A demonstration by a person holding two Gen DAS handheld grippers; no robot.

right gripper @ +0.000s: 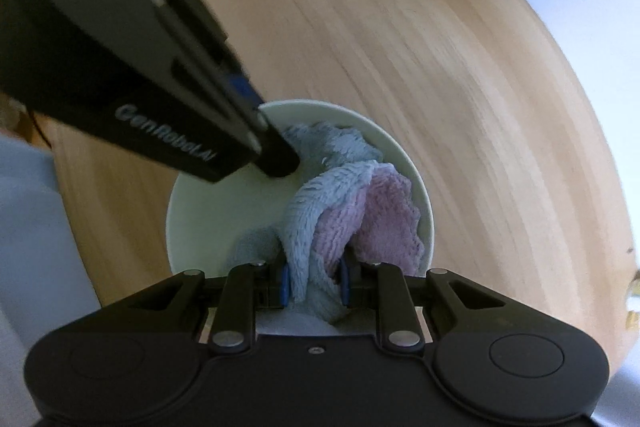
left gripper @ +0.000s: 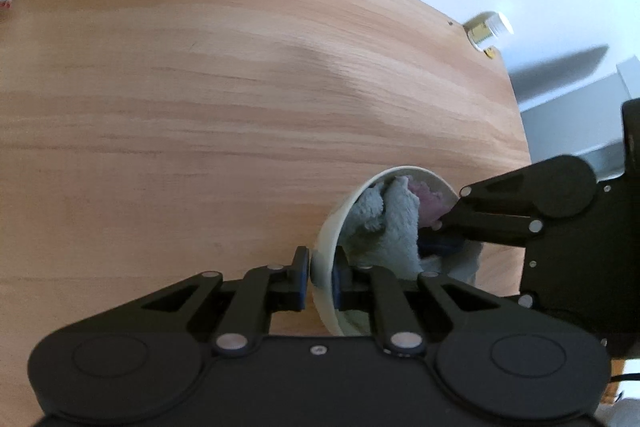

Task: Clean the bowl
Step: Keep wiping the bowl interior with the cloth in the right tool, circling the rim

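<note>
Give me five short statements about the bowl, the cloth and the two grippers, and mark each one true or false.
1. The left gripper is clamped on the rim of the bowl. True.
2. The right gripper is open and holds nothing. False: it is shut on the cloth.
3. The cloth is partly blue and partly pink. True.
4. The bowl is upside down on the table. False: its opening shows, with the cloth inside it.
5. The cloth lies flat on the table beside the bowl. False: it is bunched up inside the bowl.
</note>
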